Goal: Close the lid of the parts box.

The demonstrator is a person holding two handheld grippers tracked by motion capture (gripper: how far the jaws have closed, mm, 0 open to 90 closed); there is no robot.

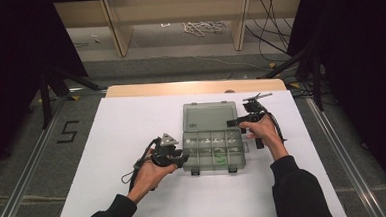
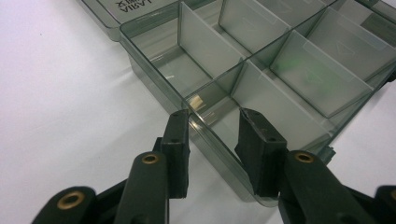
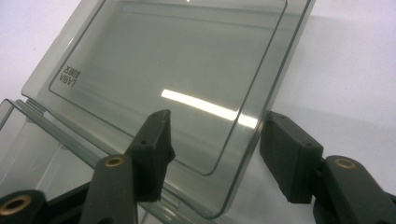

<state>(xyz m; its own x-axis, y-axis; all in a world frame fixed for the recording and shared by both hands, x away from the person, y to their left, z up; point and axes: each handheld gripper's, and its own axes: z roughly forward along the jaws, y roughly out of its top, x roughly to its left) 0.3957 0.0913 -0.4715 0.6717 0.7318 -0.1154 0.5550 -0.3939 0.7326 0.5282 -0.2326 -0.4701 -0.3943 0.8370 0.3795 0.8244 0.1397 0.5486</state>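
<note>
Right, left side first: my left gripper (image 1: 179, 157) sits at the near-left corner of the organizer box (image 1: 214, 150), mid-surface on the white sheet (image 1: 132, 141). In the left gripper view its fingers (image 2: 177, 140) straddle the box's side wall, one outside, one inside the corner compartment, and I read them as clamped on it to brace the tray.

Box runs long axis left-right; smoky translucent plastic, rigid, thin dividers, something green in one compartment.

Lid (image 1: 209, 116) is hinged at the far edge and lies open, flat behind the tray.

Right gripper (image 1: 235, 122) is the nearer one to it, at the lid's right edge. Fingers (image 3: 154, 144) bracket that corner, one over the panel, one off the edge, part open, no pad contact that I can see. Lid is glossy and thin, so I'd expect it to slip.
</note>
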